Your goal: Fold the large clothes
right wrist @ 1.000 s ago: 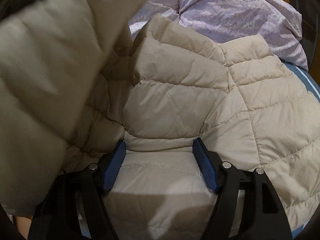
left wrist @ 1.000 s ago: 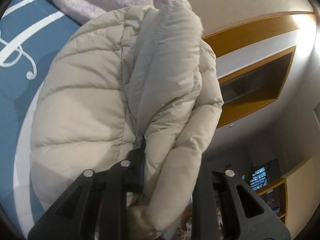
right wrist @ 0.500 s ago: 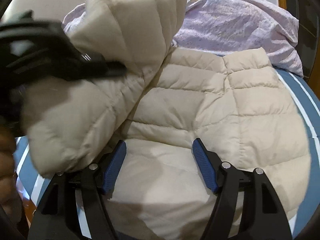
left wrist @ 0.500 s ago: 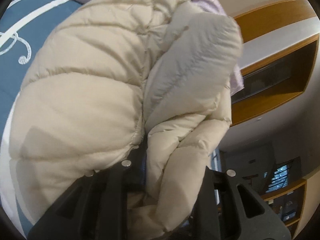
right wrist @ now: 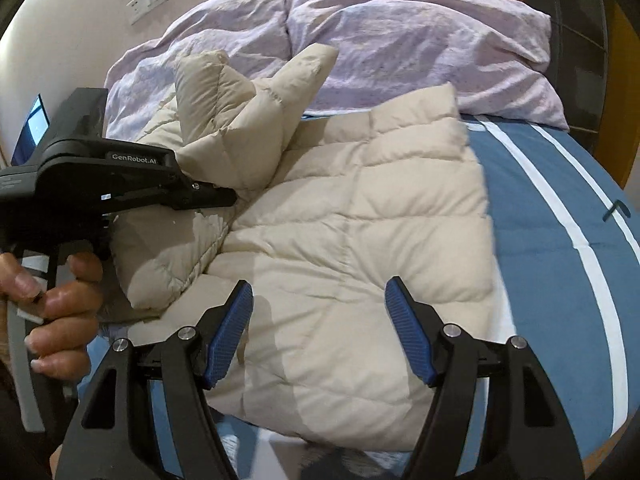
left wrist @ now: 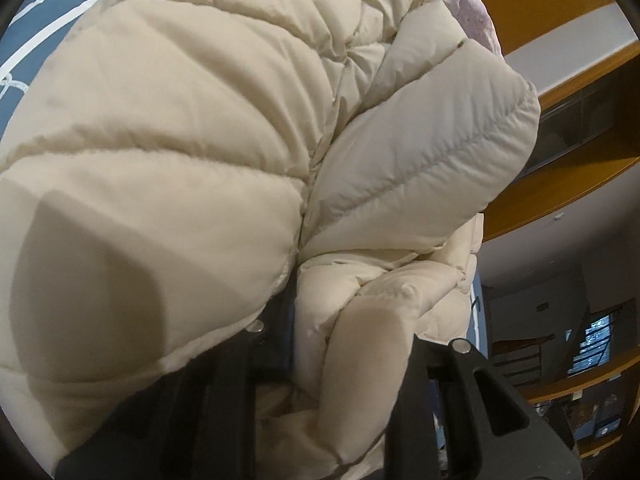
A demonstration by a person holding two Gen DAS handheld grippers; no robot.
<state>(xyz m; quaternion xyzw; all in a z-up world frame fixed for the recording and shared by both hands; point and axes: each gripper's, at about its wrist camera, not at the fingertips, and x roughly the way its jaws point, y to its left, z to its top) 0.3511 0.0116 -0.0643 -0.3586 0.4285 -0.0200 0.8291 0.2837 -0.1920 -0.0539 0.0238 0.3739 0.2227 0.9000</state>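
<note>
Puffer jacket (right wrist: 360, 216), cream, quilted, lies on the blue striped bed (right wrist: 560, 240), collar end toward the lilac duvet (right wrist: 400, 40); long axis runs from the duvet toward the bed's near edge. Left tool (right wrist: 224, 196) clamped on a bunched sleeve, held above the jacket's left side. Right tool (right wrist: 320, 332) wide, empty, just over the hem. Judgement: lay the sleeve flat across the body, smooth it before letting go.

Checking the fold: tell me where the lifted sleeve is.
In the right wrist view, the sleeve is at upper left, pinched in the left claw, above the jacket, before the lilac duvet.
</note>
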